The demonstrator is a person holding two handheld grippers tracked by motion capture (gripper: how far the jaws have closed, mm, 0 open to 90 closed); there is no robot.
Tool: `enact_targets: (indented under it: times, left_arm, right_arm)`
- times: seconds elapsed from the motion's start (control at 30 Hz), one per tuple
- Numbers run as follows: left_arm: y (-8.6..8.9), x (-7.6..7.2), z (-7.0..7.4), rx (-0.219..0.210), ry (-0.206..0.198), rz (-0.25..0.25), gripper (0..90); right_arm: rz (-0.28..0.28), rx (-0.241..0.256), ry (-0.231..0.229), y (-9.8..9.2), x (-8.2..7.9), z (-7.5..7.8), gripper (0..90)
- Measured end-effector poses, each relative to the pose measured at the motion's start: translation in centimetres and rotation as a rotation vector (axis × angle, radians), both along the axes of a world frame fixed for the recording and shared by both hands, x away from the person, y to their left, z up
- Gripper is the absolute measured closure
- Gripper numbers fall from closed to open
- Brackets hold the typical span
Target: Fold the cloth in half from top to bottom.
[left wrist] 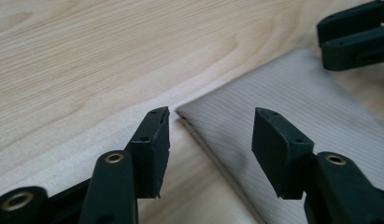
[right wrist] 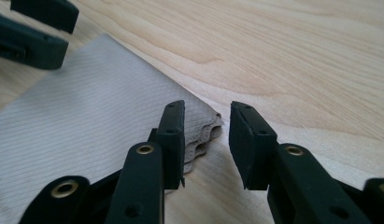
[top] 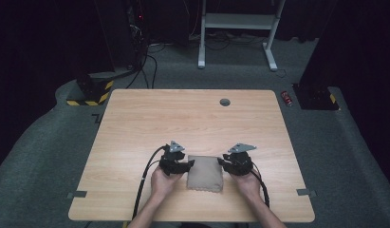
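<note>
Flat near the front edge of the table (top: 135, 118): folded beige cloth (top: 205, 173). Flanking it, left gripper (top: 182, 166) and right gripper (top: 225, 164), both with jaws apart, straddling its far corners, probably to pinch and unfold. Beyond, bare wood.

Folded cloth (left wrist: 297, 98) is showing a fine ribbed weave, matt beige, with wavy cut edges. Table (top: 183, 114) is presenting pale wood grain, smooth, lightly sheened. Left gripper (left wrist: 210, 135) and right gripper (right wrist: 206, 140) are showing matt black plastic with brass-coloured rivets.
</note>
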State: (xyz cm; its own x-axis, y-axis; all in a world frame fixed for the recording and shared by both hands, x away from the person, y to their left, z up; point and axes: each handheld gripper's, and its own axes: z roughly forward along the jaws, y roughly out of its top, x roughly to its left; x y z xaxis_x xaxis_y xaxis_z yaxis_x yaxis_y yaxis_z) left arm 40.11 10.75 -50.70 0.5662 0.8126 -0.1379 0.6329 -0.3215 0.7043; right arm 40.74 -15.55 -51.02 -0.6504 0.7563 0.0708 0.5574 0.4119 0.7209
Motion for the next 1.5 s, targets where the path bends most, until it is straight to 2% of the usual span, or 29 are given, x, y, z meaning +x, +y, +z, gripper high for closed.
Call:
enact_targets:
  times: [0.07, 0.17, 0.23, 0.3, 0.33, 0.37, 0.47, 0.57, 0.7, 0.87, 0.97, 1.13, 1.2, 1.3, 1.33, 1.47, 1.5]
  left_arm:
    - [-0.2, 0.4, -0.1, 0.022, 0.005, 0.0, 45.4]
    - [-0.4, 0.9, -0.4, 0.031, 0.016, 0.005, 45.0]
    - [-0.4, 1.0, -0.7, 0.048, 0.006, 0.005, 44.6]
    - [-0.5, 1.1, -0.6, 0.065, -0.002, -0.001, 45.4]
    - [-0.6, 1.0, -0.7, 0.074, -0.008, -0.006, 47.8]
    - [-0.6, 1.0, -0.7, 0.093, -0.02, -0.016, 47.8]
    - [-1.1, 1.3, -0.3, 0.12, -0.005, -0.063, 56.2]
    - [-1.1, 1.7, -0.2, 0.107, 0.016, -0.103, 64.8]
    - [-0.9, 2.1, -0.1, 0.084, 0.049, -0.124, 76.2]
    - [-0.6, 2.3, -0.2, 0.053, 0.062, -0.125, 87.4]
    - [-0.4, 2.5, -0.1, 0.049, 0.065, -0.13, 88.3]
    - [-0.1, 3.0, 0.2, 0.031, 0.046, -0.112, 88.6]
    - [0.1, 3.4, 0.2, 0.024, 0.047, -0.102, 88.6]
    - [0.1, 4.1, 0.6, 0.043, 0.026, -0.093, 88.6]
    - [0.3, 4.3, 0.8, 0.035, 0.01, -0.086, 88.5]
    - [0.6, 5.2, 1.1, 0.025, 0.017, -0.072, 88.4]
    - [0.8, 5.5, 1.1, 0.02, 0.005, -0.066, 88.4]
  right_arm:
    - [-0.002, 0.0, 0.006, 0.2, 0.2, -0.2, 63.9]
    - [0.001, -0.019, 0.008, 0.5, 0.6, -0.2, 64.2]
    - [0.001, -0.025, 0.021, 0.6, 0.9, -0.3, 66.5]
    - [0.012, -0.04, 0.036, 0.8, 1.0, -0.4, 70.2]
    - [0.03, -0.044, 0.039, 0.9, 1.1, -0.4, 75.1]
    - [0.03, -0.044, 0.039, 0.9, 1.1, -0.4, 75.1]
    - [0.056, -0.047, 0.054, 1.1, 1.3, -0.3, 84.2]
    - [0.087, -0.08, 0.03, 1.3, 1.4, -0.1, 87.7]
    - [0.087, -0.069, 0.034, 1.2, 1.4, -0.2, 88.6]
    - [0.088, -0.066, 0.024, 1.2, 1.5, 0.1, 88.8]
    - [0.082, -0.059, 0.021, 1.1, 1.6, 0.4, 88.9]
    - [0.08, -0.061, 0.005, 1.3, 2.1, 0.8, 89.1]
    - [0.075, -0.053, 0.003, 1.3, 2.4, 0.9, 89.1]
    - [0.066, -0.048, -0.003, 1.6, 2.8, 1.1, 89.1]
    - [0.063, -0.048, -0.01, 1.7, 3.1, 1.2, 89.1]
    - [0.042, -0.032, -0.017, 2.0, 3.9, 1.6, 89.0]
    - [0.037, -0.034, -0.017, 2.1, 4.1, 1.7, 89.0]
